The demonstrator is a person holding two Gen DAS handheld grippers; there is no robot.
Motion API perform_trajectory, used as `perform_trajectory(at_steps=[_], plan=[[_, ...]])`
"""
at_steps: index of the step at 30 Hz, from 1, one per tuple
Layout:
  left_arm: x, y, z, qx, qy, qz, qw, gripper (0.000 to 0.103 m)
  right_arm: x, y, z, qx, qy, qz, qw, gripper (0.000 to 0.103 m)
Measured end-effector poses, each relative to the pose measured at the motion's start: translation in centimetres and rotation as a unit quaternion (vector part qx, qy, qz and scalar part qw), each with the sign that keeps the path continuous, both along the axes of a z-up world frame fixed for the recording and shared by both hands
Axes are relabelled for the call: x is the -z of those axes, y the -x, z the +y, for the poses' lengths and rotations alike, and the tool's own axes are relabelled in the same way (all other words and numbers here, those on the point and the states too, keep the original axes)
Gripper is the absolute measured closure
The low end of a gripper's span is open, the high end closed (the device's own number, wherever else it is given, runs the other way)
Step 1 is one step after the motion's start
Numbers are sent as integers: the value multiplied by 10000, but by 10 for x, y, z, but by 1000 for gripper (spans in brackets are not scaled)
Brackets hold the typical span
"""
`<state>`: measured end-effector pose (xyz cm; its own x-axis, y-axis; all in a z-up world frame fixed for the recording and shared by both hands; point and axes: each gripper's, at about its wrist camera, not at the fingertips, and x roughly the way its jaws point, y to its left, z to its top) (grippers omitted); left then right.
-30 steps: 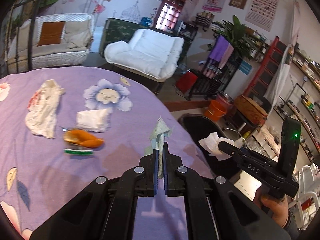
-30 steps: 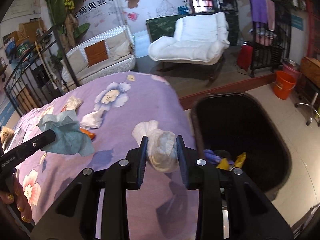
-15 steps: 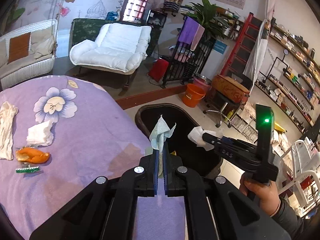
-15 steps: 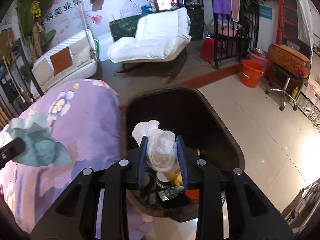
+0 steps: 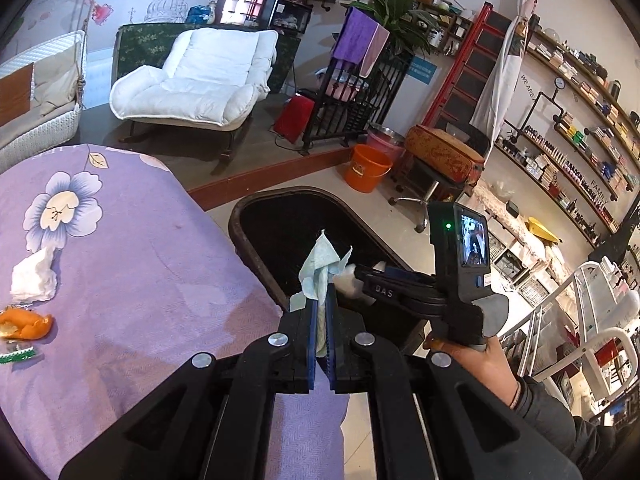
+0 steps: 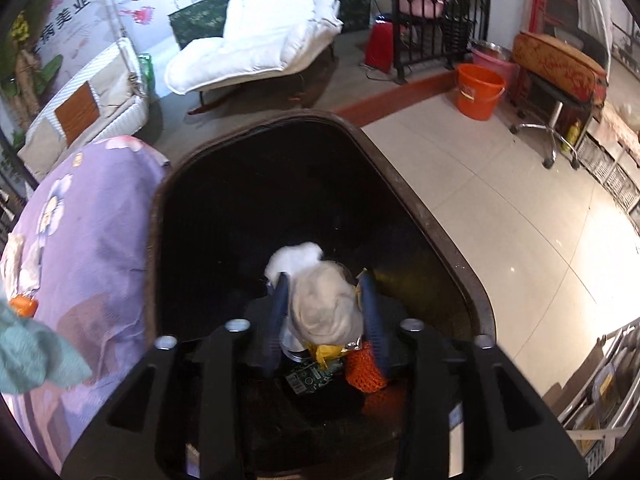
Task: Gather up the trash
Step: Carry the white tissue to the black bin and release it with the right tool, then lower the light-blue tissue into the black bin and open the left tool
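At the edge of the purple flowered table (image 5: 140, 260), my left gripper (image 5: 320, 296) is shut on a pale blue tissue (image 5: 322, 264), right beside the black bin (image 5: 248, 216). My right gripper (image 6: 325, 284) hangs over the bin's (image 6: 420, 208) mouth. Its jaws are opening and a crumpled white tissue (image 6: 324, 304) sits loose between them. In the bin below lie an orange net (image 6: 364, 372), a green circuit board (image 6: 310, 378) and a yellow wrapper. On the table's left lie a white tissue (image 5: 32, 278), an orange peel (image 5: 24, 324) and a green-white wrapper (image 5: 16, 354).
The bin stands on the tiled floor against the table's right edge. Behind it are an orange bucket (image 5: 366, 172), a stool with a patterned cushion (image 5: 440, 152) and a white recliner (image 5: 200, 80). A person's hand (image 5: 476, 364) grips the right gripper's handle. Metal racks stand at the right.
Both grippers swung right, from over the table to the bin. The right jaws have spread, loosening the white tissue. The left stays shut on the blue tissue.
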<state>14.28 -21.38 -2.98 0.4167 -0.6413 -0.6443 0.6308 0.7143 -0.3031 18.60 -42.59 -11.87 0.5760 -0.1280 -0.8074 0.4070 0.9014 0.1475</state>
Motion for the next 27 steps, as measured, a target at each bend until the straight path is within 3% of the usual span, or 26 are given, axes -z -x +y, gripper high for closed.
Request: perform_trajectory(at_steps=[13, 27], plan=[[9, -18, -32, 226, -122, 217, 9994, 98, -17, 40, -1, 134, 202, -439, 9987, 31], [34, -36, -87, 572, -454, 468, 9962, 98, -44, 106, -15, 714, 456, -793, 9932, 28]])
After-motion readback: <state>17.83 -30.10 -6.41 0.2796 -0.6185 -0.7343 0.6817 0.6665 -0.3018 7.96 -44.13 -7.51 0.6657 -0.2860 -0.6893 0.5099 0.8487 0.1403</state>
